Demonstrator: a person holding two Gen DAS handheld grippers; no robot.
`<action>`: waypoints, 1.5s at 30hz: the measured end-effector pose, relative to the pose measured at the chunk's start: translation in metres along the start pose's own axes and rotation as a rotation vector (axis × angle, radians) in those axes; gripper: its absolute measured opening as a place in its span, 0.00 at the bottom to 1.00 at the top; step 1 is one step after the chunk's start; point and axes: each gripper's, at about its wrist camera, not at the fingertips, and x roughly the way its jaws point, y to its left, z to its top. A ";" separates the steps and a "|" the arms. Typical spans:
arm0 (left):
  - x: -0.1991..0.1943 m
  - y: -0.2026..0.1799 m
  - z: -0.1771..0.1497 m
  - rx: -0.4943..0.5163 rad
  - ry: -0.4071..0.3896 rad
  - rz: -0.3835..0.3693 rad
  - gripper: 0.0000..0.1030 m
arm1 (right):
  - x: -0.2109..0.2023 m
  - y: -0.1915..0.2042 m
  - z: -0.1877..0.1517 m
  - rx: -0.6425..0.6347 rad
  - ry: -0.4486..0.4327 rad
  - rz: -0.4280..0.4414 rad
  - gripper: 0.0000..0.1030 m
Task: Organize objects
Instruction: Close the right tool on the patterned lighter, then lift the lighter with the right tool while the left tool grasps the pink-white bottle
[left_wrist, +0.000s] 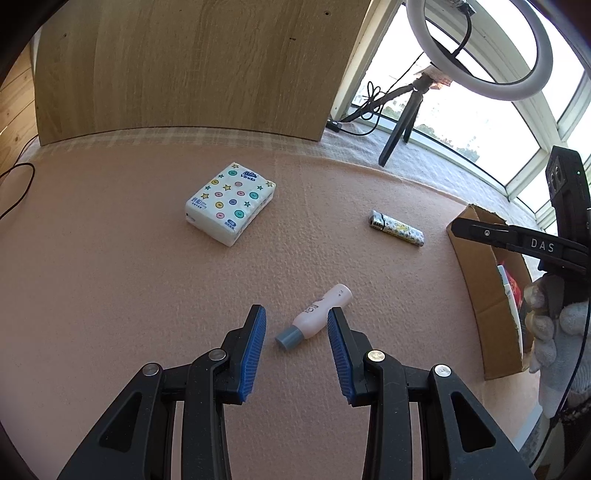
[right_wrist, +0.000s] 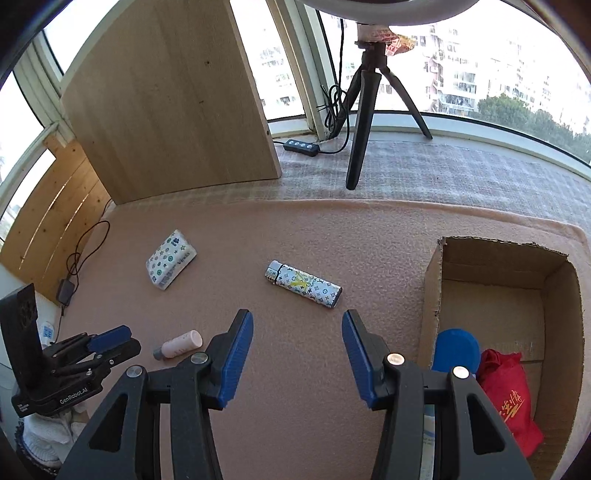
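Lying flat, pale pink bottle (left_wrist: 322, 312) (grey cap, white label).

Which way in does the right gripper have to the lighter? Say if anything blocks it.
Probably a straight one: the lighter lies flat on the pink mat just ahead of the open right gripper, with bare mat between. The cardboard box stands off to one side, clear of it.
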 end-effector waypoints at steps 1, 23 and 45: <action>0.000 0.001 0.000 -0.001 -0.001 0.000 0.37 | 0.009 0.001 0.004 0.000 0.016 0.003 0.45; 0.007 0.016 -0.002 -0.005 0.020 0.016 0.37 | 0.110 -0.004 0.040 0.038 0.170 0.039 0.45; 0.063 -0.029 0.004 0.225 0.132 0.043 0.44 | 0.088 0.014 -0.017 -0.042 0.168 -0.068 0.21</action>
